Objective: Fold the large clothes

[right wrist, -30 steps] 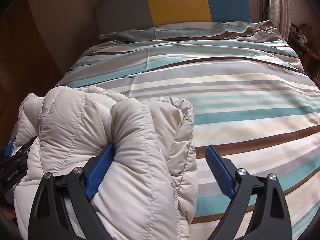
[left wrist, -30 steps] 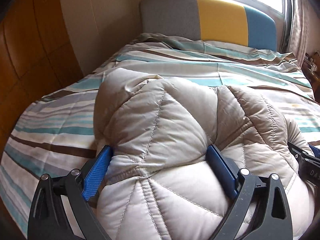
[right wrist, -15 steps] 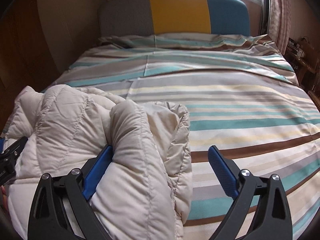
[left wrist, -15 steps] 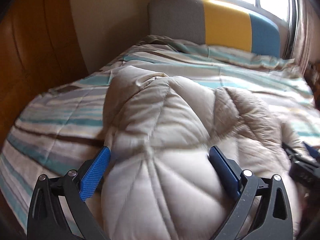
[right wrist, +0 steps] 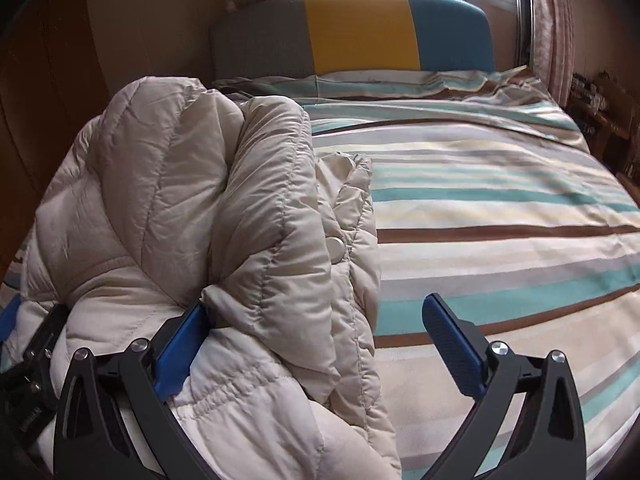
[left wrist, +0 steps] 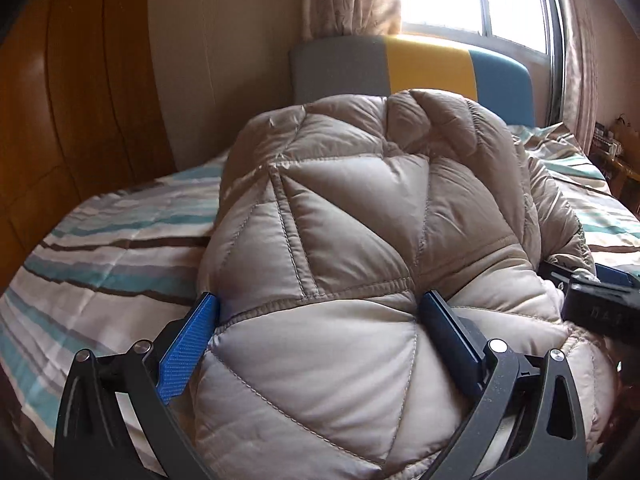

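Where jacket (left wrist: 340, 240) bulges, headboard (left wrist: 432, 68) hides behind

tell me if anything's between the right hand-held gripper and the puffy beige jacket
Nothing visible. The puffy beige quilted jacket already bulges between the opening jaws of the right hand-held gripper, against its left blue pad; the right pad stands clear over the striped bedspread.
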The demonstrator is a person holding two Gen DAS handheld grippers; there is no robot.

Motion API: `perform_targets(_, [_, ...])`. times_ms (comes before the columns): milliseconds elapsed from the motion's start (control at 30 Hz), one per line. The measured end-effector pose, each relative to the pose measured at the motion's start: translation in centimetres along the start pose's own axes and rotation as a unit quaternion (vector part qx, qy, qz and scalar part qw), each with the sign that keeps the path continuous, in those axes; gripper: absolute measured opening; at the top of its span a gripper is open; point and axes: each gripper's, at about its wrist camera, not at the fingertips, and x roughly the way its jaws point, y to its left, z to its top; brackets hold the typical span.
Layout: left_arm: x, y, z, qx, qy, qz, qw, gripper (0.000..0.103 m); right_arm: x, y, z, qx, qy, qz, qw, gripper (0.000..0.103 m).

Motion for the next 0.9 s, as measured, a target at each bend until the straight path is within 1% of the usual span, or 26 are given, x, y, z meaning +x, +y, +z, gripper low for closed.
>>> perform_targets(67, [-0.3, 0.4, 0.2, -0.008, 0.013, -0.013, 0.9998, 0.1, -0.8, -0.2, 0.1, 0.015, 0.01, 0.009, 1.0, 0.101])
perform_targets(133, [-1.0, 1.6, 0.3, -0.033, 0.028, -0.029, 0.9987, 0.1, -2.4, -0.3, 0.0, 0.028, 0.011, 0.016, 0.999, 0.101])
perform_targets(167, [-1.9, 2.3, 0.3, -0.052, 0.034, -0.027, 0.9977, 0.1, -3.5, -0.3, -0.2, 0.031, 0.007, 0.017, 0.999, 0.101])
perform_targets(200, [-2.3, 2.6, 0.2, -0.06, 0.035, -0.022, 0.9973, 0.1, -4.7, -0.1, -0.5, 0.03, 0.002, 0.023, 0.999, 0.101])
perform_targets(267, [-4.0, 3.2, -0.1, -0.071, 0.036, 0.003, 0.9968, 0.1, -6.8, 0.3, -1.0, 0.023, -0.004, 0.036, 0.999, 0.101])
perform_targets(300, [-5.0, 3.5, -0.4, -0.072, 0.032, 0.017, 0.9968, 0.1, -7.6, 0.4, -1.3, 0.019, -0.007, 0.041, 0.999, 0.101])
perform_targets(367, [-7.1, 3.8, -0.9, -0.07, 0.021, 0.032, 0.9969, 0.1, -9.7, 0.8, -2.2, 0.009, -0.013, 0.053, 0.998, 0.101])
perform_targets(533, [-13.2, 4.1, -2.3, -0.06, -0.018, 0.045, 0.997, 0.1, -14.0, 1.6, -4.9, -0.006, -0.013, 0.071, 0.997, 0.101])
perform_targets(600, [-14.9, 3.9, -2.9, -0.054, -0.026, 0.05, 0.997, 0.1, -15.5, 1.8, -5.7, -0.012, -0.012, 0.074, 0.997, 0.101])
perform_targets(667, [-16.1, 3.8, -3.2, -0.057, -0.023, 0.048, 0.9969, 0.1, -16.7, 2.1, -6.5, -0.017, -0.013, 0.081, 0.996, 0.101])
perform_targets(767, [-17.6, 4.0, -3.8, -0.062, -0.006, 0.035, 0.9974, 0.1, -18.7, 2.8, -7.3, -0.03, -0.022, 0.091, 0.995, 0.101])
perform_targets(833, [-18.7, 3.8, -4.0, -0.06, 0.006, 0.033, 0.9977, 0.1, -20.3, 3.2, -7.7, -0.042, -0.032, 0.088, 0.995, 0.101])
perform_targets(900, [-19.7, 3.7, -4.2, -0.061, 0.004, 0.031, 0.9976, 0.1, -21.7, 3.5, -7.9, -0.05, -0.048, 0.08, 0.994, 0.101])
